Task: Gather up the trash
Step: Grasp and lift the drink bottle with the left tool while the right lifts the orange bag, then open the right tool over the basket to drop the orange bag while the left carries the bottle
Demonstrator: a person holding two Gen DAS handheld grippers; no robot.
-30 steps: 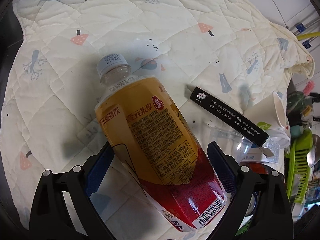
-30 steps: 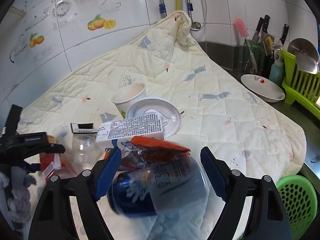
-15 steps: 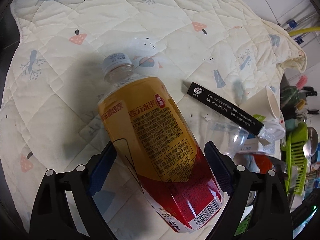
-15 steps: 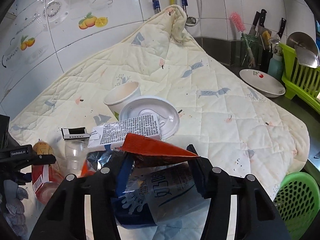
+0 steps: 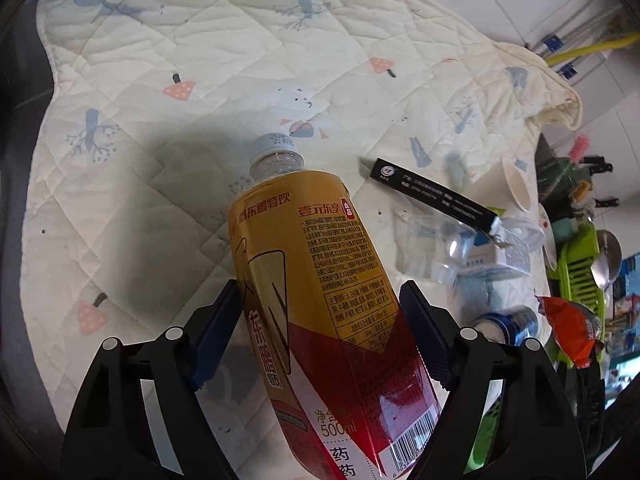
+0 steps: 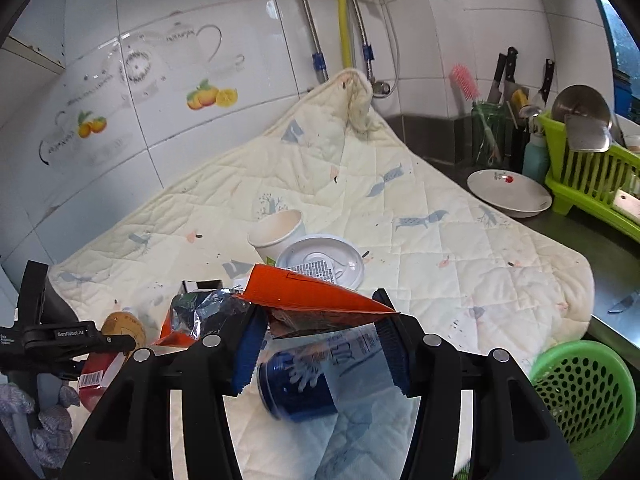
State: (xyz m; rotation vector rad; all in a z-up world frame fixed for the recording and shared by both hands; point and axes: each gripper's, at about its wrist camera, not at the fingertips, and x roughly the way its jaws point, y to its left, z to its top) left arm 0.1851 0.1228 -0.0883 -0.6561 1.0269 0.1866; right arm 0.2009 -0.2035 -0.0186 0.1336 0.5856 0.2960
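My left gripper (image 5: 320, 312) is shut on a yellow and red drink bottle (image 5: 320, 280), held cap-forward above the quilted cloth (image 5: 200, 60). My right gripper (image 6: 324, 336) is shut on an orange snack bag (image 6: 312, 300) with a foil inside, lifted off the cloth. A blue can (image 6: 300, 380) and a clear wrapper lie below it. The bottle (image 6: 116, 332) and left gripper also show in the right wrist view at the left. A paper cup (image 6: 278, 232), a white lid (image 6: 320, 260), a black box (image 5: 432, 192) and a clear plastic cup (image 5: 432, 248) lie on the cloth.
A green perforated basket (image 6: 580, 392) sits at the lower right off the cloth. A white plate (image 6: 508, 192), a green dish rack (image 6: 592, 172), knives and a knife on the steel counter stand at the right. Tiled wall and hoses behind.
My right gripper closed on the orange snack bag and lifted it off the can. My left gripper raised the bottle and swung rightward, with more of the cloth in view.
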